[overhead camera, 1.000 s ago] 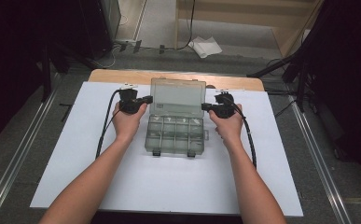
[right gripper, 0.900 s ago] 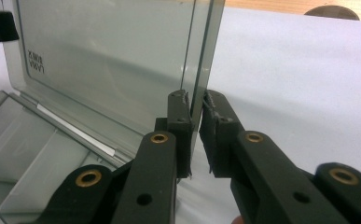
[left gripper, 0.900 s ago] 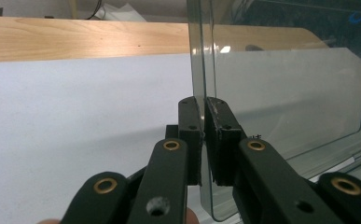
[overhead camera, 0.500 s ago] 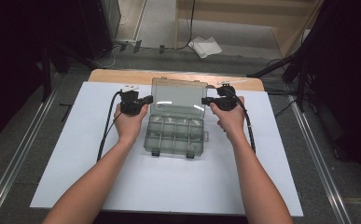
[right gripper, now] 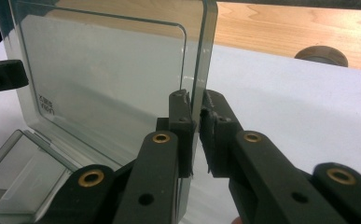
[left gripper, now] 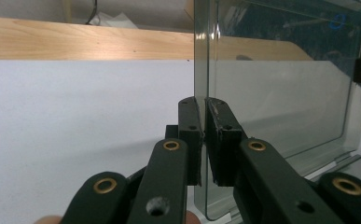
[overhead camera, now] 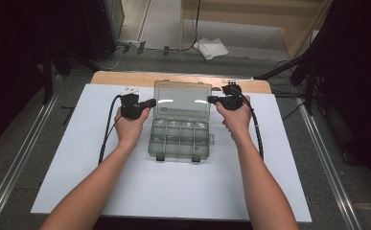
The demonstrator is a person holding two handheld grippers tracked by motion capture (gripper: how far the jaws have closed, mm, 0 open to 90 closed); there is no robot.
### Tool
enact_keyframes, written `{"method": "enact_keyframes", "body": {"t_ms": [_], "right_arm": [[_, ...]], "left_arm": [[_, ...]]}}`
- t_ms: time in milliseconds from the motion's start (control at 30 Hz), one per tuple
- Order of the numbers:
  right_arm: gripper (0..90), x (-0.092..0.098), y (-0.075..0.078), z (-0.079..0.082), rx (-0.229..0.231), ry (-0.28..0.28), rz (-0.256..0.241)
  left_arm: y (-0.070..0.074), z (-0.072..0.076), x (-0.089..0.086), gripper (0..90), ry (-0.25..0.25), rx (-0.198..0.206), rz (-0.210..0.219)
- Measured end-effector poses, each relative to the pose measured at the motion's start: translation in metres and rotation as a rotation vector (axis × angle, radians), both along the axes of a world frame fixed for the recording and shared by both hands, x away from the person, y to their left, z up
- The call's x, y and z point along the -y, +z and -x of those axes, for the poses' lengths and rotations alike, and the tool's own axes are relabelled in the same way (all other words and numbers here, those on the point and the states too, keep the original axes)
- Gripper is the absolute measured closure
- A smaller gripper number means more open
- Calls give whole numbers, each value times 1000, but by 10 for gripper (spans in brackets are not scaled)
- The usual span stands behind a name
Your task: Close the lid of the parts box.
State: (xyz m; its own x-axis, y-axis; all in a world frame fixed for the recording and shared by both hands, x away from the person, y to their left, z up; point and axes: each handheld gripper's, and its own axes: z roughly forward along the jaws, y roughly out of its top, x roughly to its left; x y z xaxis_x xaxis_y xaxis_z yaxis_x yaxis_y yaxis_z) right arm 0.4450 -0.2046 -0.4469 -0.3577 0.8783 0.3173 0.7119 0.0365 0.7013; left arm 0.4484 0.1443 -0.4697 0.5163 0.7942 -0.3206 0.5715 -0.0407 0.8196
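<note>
White sheet (overhead camera: 77, 182) over a wooden table (overhead camera: 125, 76), dark floor and rails around it. Clear box (overhead camera: 179, 139) near the middle of the sheet, a little toward the far edge, base flat with divided compartments. Lid (overhead camera: 182, 100) open and raised on its hinge, standing close to upright on the far side of the base. Left gripper (overhead camera: 149, 102) at the lid's left edge, jaws clamped on that edge, as seen close up in the left gripper view (left gripper: 203, 140). Right gripper (overhead camera: 212, 99) at the lid's right edge, jaws closed around it (right gripper: 194, 135), the near jaw against the plastic, a slight gap at the other. Both hands level with each other, one on either side of the box, cables trailing back over the sheet. Crumpled white paper (overhead camera: 211, 48) on the floor beyond the table's far edge.
</note>
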Motion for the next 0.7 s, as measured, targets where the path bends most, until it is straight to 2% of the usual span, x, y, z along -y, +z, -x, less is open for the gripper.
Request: {"method": "enact_keyframes", "body": {"t_ms": [67, 200, 267, 400, 700], "right_arm": [[846, 0, 0, 1, 9, 0, 3], [846, -1, 1, 4, 25, 3, 12], [846, -2, 1, 5, 38, 10, 14], [847, -2, 1, 6, 59, 16, 12], [849, -3, 4, 12, 114, 50, 5]], "left_arm": [[3, -1, -4, 719, -5, 7, 2], [12, -4, -18, 710, -24, 10, 46], [16, -9, -23, 763, -25, -16, 60], [20, -21, -23, 893, -19, -55, 26], [12, -50, -12, 895, -34, -169, 53]]}}
